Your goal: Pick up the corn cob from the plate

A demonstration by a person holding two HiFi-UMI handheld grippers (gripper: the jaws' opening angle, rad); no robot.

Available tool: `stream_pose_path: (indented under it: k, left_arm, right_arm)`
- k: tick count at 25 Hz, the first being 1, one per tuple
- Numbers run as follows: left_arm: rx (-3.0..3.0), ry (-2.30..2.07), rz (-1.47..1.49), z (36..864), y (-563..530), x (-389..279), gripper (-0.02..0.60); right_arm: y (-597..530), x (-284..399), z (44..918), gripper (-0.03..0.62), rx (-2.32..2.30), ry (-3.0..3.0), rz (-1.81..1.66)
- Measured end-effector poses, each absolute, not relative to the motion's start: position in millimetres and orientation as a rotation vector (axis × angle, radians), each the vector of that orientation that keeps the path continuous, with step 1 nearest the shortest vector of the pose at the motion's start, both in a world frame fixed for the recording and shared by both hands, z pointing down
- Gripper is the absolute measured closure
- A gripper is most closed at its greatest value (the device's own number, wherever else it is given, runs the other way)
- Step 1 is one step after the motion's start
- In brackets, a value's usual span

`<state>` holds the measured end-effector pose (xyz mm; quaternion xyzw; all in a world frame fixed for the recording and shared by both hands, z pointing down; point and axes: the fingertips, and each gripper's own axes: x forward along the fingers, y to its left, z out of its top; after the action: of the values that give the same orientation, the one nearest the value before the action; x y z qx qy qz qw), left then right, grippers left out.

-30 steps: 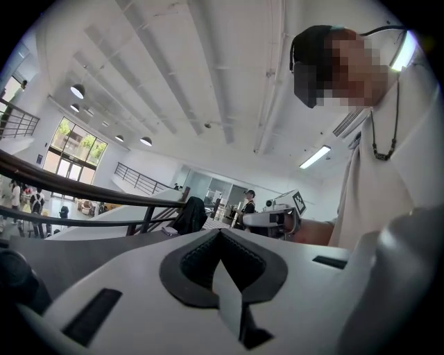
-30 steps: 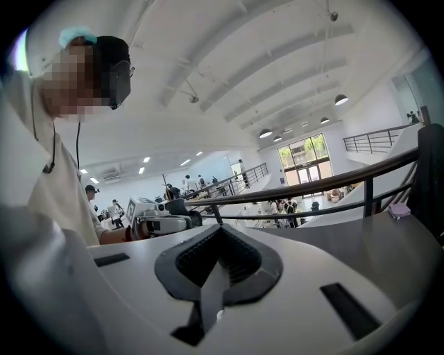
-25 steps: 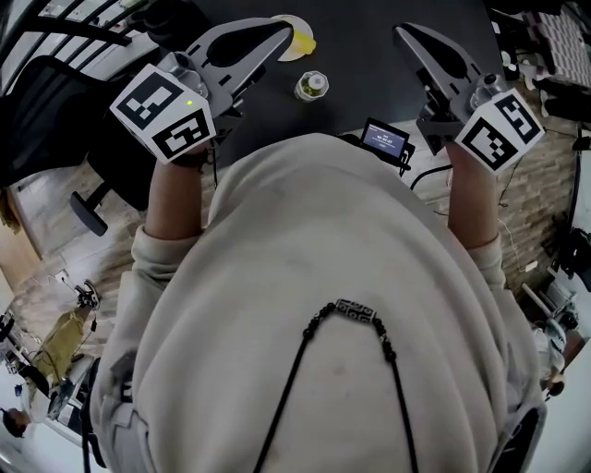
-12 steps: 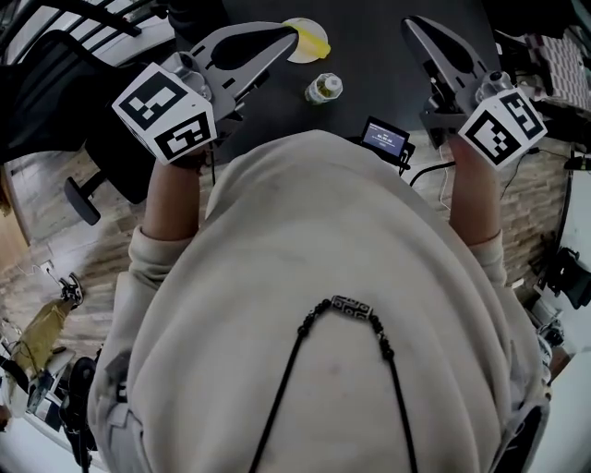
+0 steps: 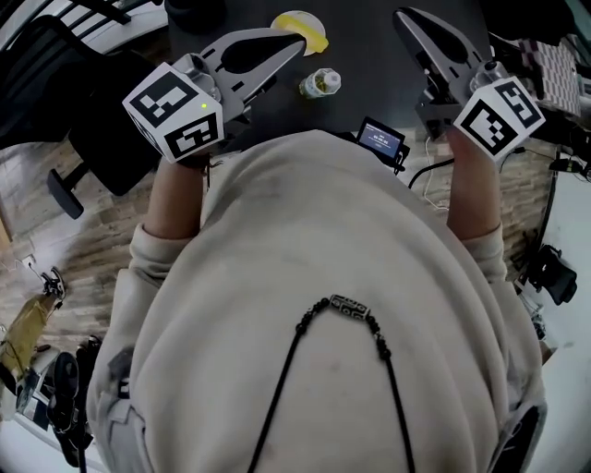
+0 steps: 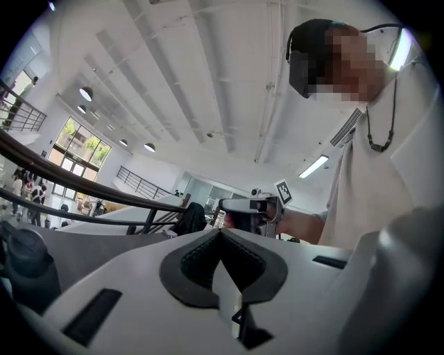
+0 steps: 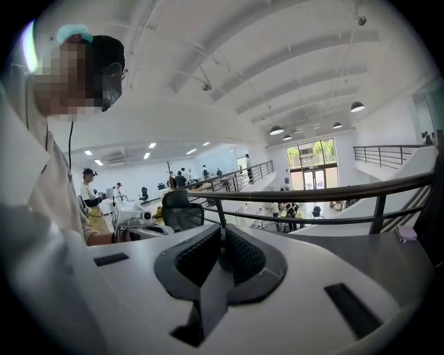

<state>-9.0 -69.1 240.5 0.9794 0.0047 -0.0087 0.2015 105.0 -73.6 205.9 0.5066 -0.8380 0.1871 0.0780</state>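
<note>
Whereas a second ago the left gripper [image 5: 294, 42] covered part of the plate [image 5: 288, 20], its tip now sits at the plate's near-left rim in the head view. The corn cob [image 5: 316, 39] shows clear to the right of that tip. The right gripper [image 5: 404, 18] has shifted slightly too and points over the far right of the table [image 5: 369, 65], well apart from the plate. Floor and chair [image 5: 83, 111] at left have slid across the view, so the person appears to have been turning or stepping at the table.

For the task this reads as approach only. The corn cob lies untouched on the plate at the far side of the table, and nothing is lifted. Each gripper view shows the pads [image 6: 198, 260] pressed together with nothing between them, on the left as on the right. Either tool would have to part its jaws before a grasp. Height of the left tip above the plate cannot be judged.

Count:
- grippers, two
- marker cubes [image 5: 175, 120], two, one on each gripper
- plate, one
- corn cob, one
- jar [image 5: 319, 83], one, near the plate on its near-right side
- screen [image 5: 379, 139], one, at the near table edge
- chair, one
</note>
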Motion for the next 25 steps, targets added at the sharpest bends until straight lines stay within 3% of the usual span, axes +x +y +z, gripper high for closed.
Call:
stream_pose_path:
  k: [5, 8, 25]
  left_arm:
    - [2.714, -0.046, -0.030, 251, -69, -8, 0.575]
    - [2.717, -0.110, -0.022, 254, -77, -13, 0.577]
    - [2.557, -0.455, 0.007, 292, -112, -24, 0.575]
  right_arm:
    - [-84, 96, 229, 0.567, 1.377, -2.515, 0.580]
    - [-96, 85, 238, 0.510, 1.278, -2.540, 0.549]
    - [-153, 90, 294, 0.479, 1.064, -2.541, 0.668]
